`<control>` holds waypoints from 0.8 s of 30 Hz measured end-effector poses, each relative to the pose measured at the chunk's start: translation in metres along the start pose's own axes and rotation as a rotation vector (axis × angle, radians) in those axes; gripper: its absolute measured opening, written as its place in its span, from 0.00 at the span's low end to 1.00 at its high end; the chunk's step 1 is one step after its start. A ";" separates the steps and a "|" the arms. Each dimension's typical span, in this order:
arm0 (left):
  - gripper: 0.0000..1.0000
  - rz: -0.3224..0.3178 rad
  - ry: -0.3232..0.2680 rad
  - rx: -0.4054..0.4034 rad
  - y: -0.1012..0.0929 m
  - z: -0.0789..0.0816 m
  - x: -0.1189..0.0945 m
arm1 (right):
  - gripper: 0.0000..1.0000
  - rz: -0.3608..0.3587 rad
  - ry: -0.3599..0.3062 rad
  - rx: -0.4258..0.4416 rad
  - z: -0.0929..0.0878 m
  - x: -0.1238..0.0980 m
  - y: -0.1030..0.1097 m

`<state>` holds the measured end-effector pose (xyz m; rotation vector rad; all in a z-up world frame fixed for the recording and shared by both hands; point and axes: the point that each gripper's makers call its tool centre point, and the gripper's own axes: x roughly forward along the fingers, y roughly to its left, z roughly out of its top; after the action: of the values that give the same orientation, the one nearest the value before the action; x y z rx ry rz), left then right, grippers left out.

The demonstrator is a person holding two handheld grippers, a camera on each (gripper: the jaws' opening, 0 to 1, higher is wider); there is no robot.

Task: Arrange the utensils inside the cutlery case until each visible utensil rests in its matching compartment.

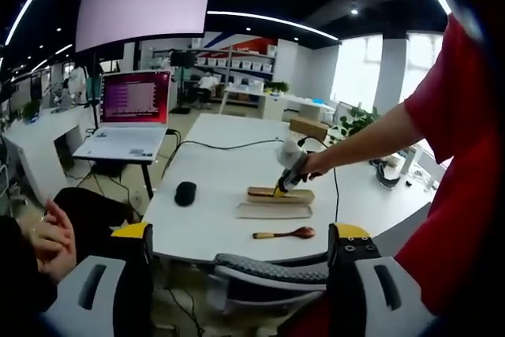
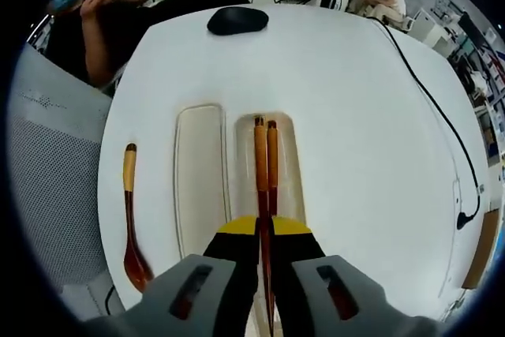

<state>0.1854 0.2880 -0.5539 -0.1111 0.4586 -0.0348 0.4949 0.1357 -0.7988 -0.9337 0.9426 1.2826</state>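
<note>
1. Left gripper view: our left gripper [image 1: 237,274] sits at the bottom of the frame, jaws wide apart, holding nothing, well back from the table [image 1: 213,163].
2. Same view, centre-right: the case [image 1: 276,203] lies on the table w/ the right gripper [image 1: 286,183] down on it. The spoon [image 1: 286,234] lies on the bare table just below the case in the frame, i.e. nearer us, long axis left-right, bowl to the right.
3. Right gripper view: right gripper [image 2: 264,230] is pinched narrow on the chopsticks [image 2: 264,167], which run straight up the frame from the jaws, inside the right compartment of the case [image 2: 201,171].
4. Same view: left compartment is bare. The spoon [image 2: 130,219] is left of the case, parallel to it, outside, bowl at lower left.
5. Our read: chopsticks nearly placed; spoon not yet in. The right gripper is far nearer the spoon; it'd need to let go, then shift left across the case, approx. parallel to the handle.
</note>
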 end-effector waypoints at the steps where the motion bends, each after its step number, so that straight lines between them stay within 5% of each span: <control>1: 0.94 -0.001 -0.001 0.000 0.000 0.000 0.000 | 0.01 -0.009 0.003 0.001 -0.001 -0.001 -0.002; 11: 0.93 -0.013 -0.001 0.011 -0.006 0.001 0.002 | 0.02 -0.037 -0.023 0.043 -0.007 -0.010 -0.015; 20: 0.93 -0.031 -0.015 0.015 -0.008 0.005 0.002 | 0.10 -0.051 -0.070 0.033 0.000 -0.025 -0.003; 24: 0.93 -0.038 -0.020 0.008 -0.008 0.005 0.001 | 0.11 -0.064 -0.090 0.008 0.001 -0.024 -0.017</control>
<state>0.1887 0.2801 -0.5486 -0.1117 0.4361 -0.0727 0.5104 0.1277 -0.7757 -0.8858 0.8406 1.2558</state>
